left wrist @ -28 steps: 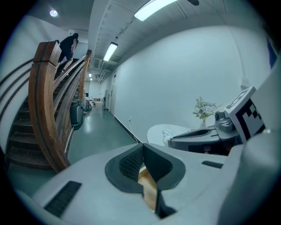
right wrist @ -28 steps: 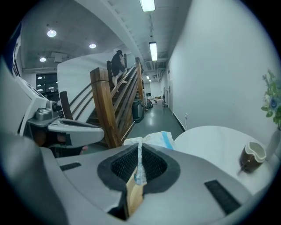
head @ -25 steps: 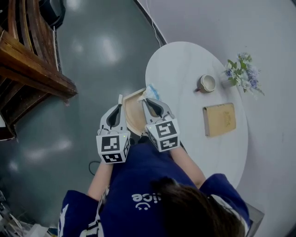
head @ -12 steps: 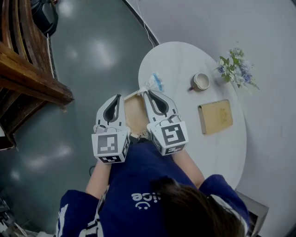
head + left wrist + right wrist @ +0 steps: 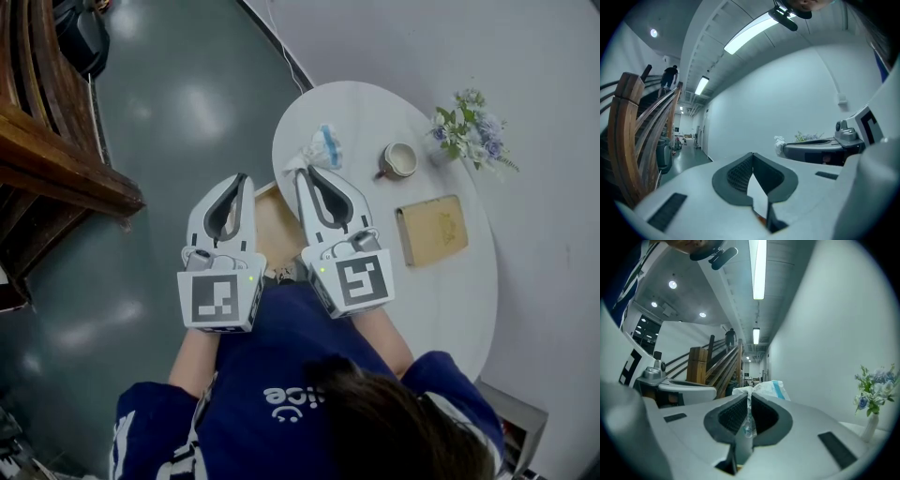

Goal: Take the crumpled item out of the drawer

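Up it comes: the right tongs [image 5: 302, 171] have risen clear of the open drawer [image 5: 277, 225], pinching the crumpled white-and-blue wrapper [image 5: 324, 146] at their tips. It now hangs over the white bench [image 5: 367, 112] edge, so the removal looks done. The left tongs [image 5: 242, 180] are pressed together, empty, alongside.

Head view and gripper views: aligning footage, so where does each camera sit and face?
Head view: on the head, facing steeply down; table, left gripper, right gripper, hair.
Left gripper view: along its shut, empty jaws toward a wall.
Right gripper view: along jaws clamping the crumpled wrapper.
Both gripper views share crumpled wrapper, flowers.
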Tool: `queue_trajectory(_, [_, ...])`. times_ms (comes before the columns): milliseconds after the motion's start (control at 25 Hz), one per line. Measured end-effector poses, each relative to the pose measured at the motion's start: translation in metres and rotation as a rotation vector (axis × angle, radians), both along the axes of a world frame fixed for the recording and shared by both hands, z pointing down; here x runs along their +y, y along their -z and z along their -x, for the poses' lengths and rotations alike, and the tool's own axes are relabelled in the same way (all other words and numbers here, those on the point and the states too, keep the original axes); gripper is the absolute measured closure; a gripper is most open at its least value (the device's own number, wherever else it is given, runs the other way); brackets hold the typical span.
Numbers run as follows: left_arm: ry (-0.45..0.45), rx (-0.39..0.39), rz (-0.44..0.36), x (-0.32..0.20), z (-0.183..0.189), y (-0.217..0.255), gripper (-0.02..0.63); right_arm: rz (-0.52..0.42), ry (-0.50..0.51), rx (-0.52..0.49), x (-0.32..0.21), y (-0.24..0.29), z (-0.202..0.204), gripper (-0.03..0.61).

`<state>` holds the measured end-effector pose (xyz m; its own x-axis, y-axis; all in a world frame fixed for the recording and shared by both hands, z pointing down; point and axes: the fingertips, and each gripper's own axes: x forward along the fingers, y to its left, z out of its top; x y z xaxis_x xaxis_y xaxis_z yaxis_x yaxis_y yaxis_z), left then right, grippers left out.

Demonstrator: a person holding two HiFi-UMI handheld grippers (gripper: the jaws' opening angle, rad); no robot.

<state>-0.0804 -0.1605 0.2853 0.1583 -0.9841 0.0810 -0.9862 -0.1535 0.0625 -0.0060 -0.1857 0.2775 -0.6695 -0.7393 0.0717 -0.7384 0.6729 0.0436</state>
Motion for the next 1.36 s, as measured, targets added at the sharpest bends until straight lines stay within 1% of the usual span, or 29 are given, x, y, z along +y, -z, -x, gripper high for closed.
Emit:
queue_trajectory(160, [-0.017, 0.004, -0.051, 0.004, -0.005, 0.019, 0.609, -0.035, -0.051, -0.008, 0.0, 0.019, -0.009, 0.548])
queue_trajectory(280, [-0.019, -0.021, -0.07, 0.008, -0.007, 0.027, 0.609, -0.072, -0.033, -0.031, 0.004, 0.028, -0.007, 0.549])
queue_trajectory(360, [-0.018, -0.028, -0.07, 0.009, -0.007, 0.027, 0.609, -0.085, -0.021, -0.048, 0.008, 0.031, -0.005, 0.549])
queue_trajectory(480, [-0.014, -0.023, -0.066, 0.012, -0.006, 0.025, 0.609, -0.104, -0.009, -0.039, 0.013, 0.032, -0.002, 0.549])
queue_trajectory(760, [0.01, -0.018, -0.073, 0.016, 0.0, 0.024, 0.609, -0.112, 0.008, -0.03, 0.02, 0.03, 0.002, 0.549])
queue_trajectory(920, [0.029, -0.015, -0.057, 0.019, 0.005, 0.02, 0.61, -0.111, 0.018, -0.025, 0.024, 0.028, 0.004, 0.549])
queue_trajectory(1160, [0.017, -0.019, -0.059, 0.021, 0.001, 0.016, 0.61, -0.104, 0.028, -0.013, 0.026, 0.022, 0.003, 0.549])
queue_trajectory(1360, [0.011, -0.017, -0.044, 0.021, 0.0, 0.014, 0.61, -0.105, 0.032, 0.005, 0.027, 0.02, 0.009, 0.549])
